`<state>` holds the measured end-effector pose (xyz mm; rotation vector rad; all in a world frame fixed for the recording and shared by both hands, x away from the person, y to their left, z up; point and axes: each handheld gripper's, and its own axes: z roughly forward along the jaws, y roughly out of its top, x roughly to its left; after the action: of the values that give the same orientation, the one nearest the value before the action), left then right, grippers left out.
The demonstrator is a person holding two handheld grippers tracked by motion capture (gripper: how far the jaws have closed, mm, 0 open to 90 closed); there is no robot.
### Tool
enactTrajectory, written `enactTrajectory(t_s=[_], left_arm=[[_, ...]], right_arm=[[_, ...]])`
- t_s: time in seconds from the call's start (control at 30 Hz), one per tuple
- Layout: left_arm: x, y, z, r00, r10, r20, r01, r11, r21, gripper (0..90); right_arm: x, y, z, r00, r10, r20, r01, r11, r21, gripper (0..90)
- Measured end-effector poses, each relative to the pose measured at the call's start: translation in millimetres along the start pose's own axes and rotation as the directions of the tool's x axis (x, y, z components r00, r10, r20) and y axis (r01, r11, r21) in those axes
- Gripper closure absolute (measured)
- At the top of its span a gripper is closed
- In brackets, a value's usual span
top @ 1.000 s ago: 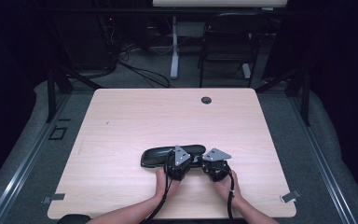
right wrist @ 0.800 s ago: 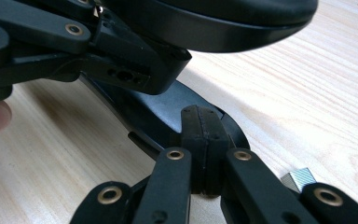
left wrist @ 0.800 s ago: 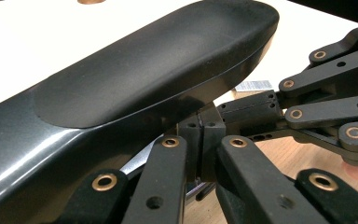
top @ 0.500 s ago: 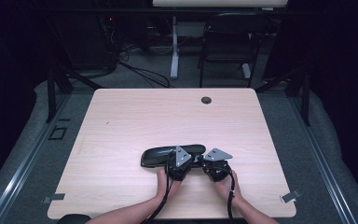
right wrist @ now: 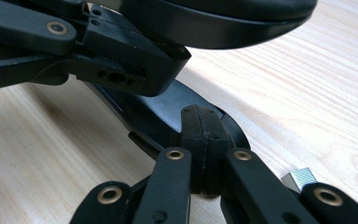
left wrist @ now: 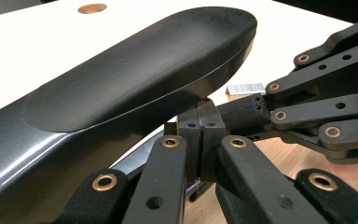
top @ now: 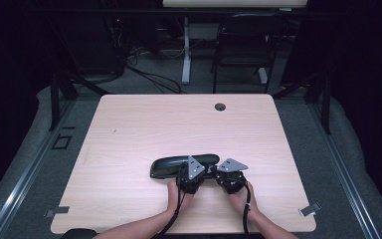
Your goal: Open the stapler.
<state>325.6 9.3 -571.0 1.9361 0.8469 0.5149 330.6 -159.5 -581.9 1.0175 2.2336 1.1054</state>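
Nothing moved; two closed hand-held grippers, left (top: 195,172) and right (top: 225,175), at one black case (top: 171,166).

High view: we look forward and down on the pale wooden table (top: 129,134).
Gripper views: we sit very close, sharing the glossy black oblong case (left wrist: 135,79).

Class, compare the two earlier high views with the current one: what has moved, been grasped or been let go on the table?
Nothing has visibly changed. The long black case lies at the same spot on the table, and the left tongs and right tongs stay shut beside its near end, both hands in place.
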Motion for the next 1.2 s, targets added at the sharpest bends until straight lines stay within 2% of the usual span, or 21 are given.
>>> enactTrajectory(t_s=[0.13, 0.2, 0.4, 0.67, 0.8, 0.93, 1.0, 1.07, 1.1, 1.17, 1.2], left_arm=[[0.1, 0.2, 1.7, 1.0000, 0.007, 0.005, -0.007, 1.0000, 0.004, 90.0], [1.3, 1.3, 5.2, 0.9999, -0.002, 0.017, 0.002, 0.9999, 0.014, 90.0], [-1.2, 0.2, 5.4, 0.9996, -0.027, 0.006, 0.027, 0.9996, -0.006, 90.0], [-0.8, -0.4, 4.3, 0.9999, -0.015, -0.002, 0.015, 0.9998, -0.013, 90.0], [-0.5, -0.1, 3.2, 0.9996, -0.030, 0.005, 0.030, 0.9995, -0.014, 90.0], [0.1, -0.6, 3.5, 0.9999, -0.016, 0.003, 0.016, 0.9997, -0.018, 90.0], [0.2, -0.9, 4.0, 0.9997, -0.025, 0.006, 0.025, 0.9994, -0.022, 90.0], [-1.0, -1.1, 5.9, 0.9998, -0.013, 0.016, 0.014, 0.9996, -0.024, 90.0], [-2.8, -0.7, 8.1, 1.0000, -0.006, 0.006, 0.006, 0.9994, -0.033, 90.0], [-7.0, 0.3, 11.4, 0.9997, -0.024, -0.003, 0.024, 0.9989, -0.040, 90.0], [-7.6, 0.6, 12.2, 0.9997, -0.023, 0.007, 0.023, 0.9989, -0.042, 90.0]], right_arm=[[-0.7, 0.2, 0.2, 0.9999, 0.010, -0.005, -0.010, 1.000, 0.000, 90.0], [-0.1, 0.3, 0.0, 1.0000, 0.002, -0.001, -0.002, 1.000, 0.002, 90.0], [0.4, -0.1, -0.3, 1.0000, -0.006, 0.004, 0.006, 1.000, 0.002, 90.0], [-0.6, -0.4, 0.1, 0.9999, 0.012, -0.005, -0.012, 1.000, -0.002, 90.0], [-1.1, -0.2, -0.1, 0.9998, 0.017, -0.008, -0.017, 1.000, 0.002, 90.0], [-0.6, -0.2, 0.5, 0.9999, 0.017, -0.004, -0.017, 1.000, -0.005, 90.0], [-0.7, -0.1, 0.7, 0.9999, 0.014, -0.006, -0.014, 1.000, -0.005, 90.0], [-1.1, -0.1, 0.7, 0.9998, 0.020, -0.009, -0.020, 1.000, -0.004, 90.0], [-2.2, 0.0, 0.7, 0.9995, 0.027, -0.016, -0.027, 1.000, -0.002, 90.0], [-2.6, 0.0, 0.7, 0.9994, 0.030, -0.017, -0.030, 1.000, -0.003, 90.0], [-2.5, -0.1, 0.7, 0.9994, 0.030, -0.017, -0.030, 1.000, -0.004, 90.0]])
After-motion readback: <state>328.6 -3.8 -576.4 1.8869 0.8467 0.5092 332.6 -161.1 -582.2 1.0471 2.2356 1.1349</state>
